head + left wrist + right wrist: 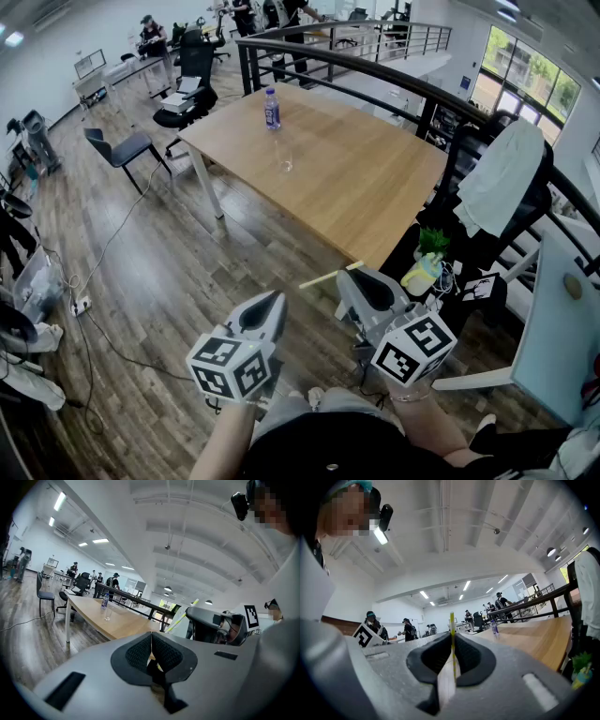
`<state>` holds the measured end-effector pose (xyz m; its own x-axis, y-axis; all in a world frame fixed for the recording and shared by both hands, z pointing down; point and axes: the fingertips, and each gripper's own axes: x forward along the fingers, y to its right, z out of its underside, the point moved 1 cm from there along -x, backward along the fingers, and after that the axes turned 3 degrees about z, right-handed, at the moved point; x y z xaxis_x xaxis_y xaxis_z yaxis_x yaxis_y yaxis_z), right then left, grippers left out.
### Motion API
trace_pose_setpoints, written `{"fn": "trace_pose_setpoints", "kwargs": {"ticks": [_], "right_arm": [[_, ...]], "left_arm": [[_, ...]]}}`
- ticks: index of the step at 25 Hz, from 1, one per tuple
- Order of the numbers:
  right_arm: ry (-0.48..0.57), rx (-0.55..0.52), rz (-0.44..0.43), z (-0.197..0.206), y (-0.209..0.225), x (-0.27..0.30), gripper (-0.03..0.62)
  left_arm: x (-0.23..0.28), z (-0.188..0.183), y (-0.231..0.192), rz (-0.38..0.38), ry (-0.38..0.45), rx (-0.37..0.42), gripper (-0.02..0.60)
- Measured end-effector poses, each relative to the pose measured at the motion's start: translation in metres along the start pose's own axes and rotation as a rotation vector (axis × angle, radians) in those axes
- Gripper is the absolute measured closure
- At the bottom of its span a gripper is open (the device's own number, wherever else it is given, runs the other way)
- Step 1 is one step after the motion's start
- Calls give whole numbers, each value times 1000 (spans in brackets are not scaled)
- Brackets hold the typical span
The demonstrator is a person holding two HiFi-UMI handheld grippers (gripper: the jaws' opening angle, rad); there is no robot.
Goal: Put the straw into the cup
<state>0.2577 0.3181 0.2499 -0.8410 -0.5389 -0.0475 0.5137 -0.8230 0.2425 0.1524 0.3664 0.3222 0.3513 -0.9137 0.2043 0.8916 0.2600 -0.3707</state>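
Left gripper (pixel 271 300) and right gripper (pixel 355 275) sit lowest in the head view, side by side above the wooden floor (pixel 187 272), each with its marker cube towards the person. The right gripper is clenched on the straw (pixel 328 276), which projects sideways to the left from its tip. The cup (pixel 284 161), clear and upright, stands on the counter (pixel 356 178) well apart from both grippers, with a bottle (pixel 272 108) near it on the far side. A dark railing (pixel 403 84) runs behind the counter, and a chair (pixel 127 148) stands on the floor at the left.

Left gripper view: the left gripper (pixel 151 635) has its jaws pressed together with nothing between them. The right gripper (pixel 211 620) appears at the right with the straw (pixel 180 617) slanting up from it. Cup (pixel 108 614) and bottle (pixel 105 602) stand on the counter (pixel 126 623) further off.

Right gripper view: the right gripper (pixel 452 638) is closed on the straw (pixel 452 623), which stands upright between the pads and rises above them. The counter (pixel 543 637) and bottle (pixel 494 629) lie to the right.
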Motion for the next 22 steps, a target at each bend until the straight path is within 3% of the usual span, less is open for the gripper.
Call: {"fn": "trace_pose_setpoints", "kwargs": {"ticks": [22], "right_arm": [[-10, 67, -20, 16, 23, -3, 574]], "left_arm": [[11, 17, -7, -34, -17, -16, 561]]}}
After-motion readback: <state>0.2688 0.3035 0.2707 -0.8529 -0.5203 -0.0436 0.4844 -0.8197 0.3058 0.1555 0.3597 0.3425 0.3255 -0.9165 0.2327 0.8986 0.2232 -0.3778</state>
